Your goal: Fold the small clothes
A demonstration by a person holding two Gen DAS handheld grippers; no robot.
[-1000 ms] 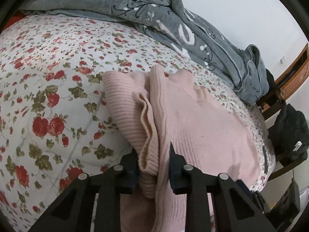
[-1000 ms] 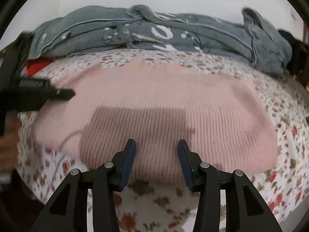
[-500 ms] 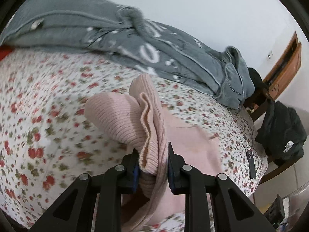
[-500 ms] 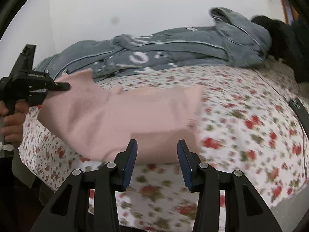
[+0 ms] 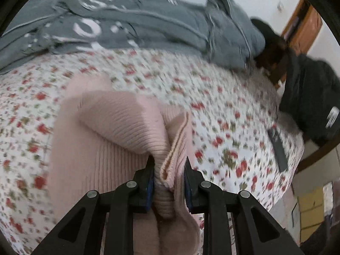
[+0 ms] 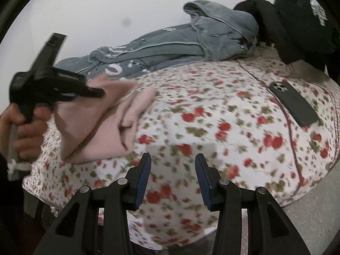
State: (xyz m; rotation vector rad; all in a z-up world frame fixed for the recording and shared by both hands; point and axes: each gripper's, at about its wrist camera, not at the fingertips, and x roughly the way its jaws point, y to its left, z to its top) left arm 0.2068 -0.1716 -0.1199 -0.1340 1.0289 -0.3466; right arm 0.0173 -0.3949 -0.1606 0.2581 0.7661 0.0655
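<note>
The left wrist view looks along its tool (image 5: 167, 167) from close above the pink sweater (image 5: 110, 131), facing the grey blanket (image 5: 148, 21). The right wrist view sits farther back, low over the bed (image 6: 212, 127). Both share the sweater, blanket and phone (image 6: 294, 104).

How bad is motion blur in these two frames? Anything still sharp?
Left wrist: floral sheet and grey quilt smeared; left claw and pinched pink sweater fairly crisp. Right wrist: sheet streaked, phone soft; right claw sharp. Both show fisheye bowing.
</note>
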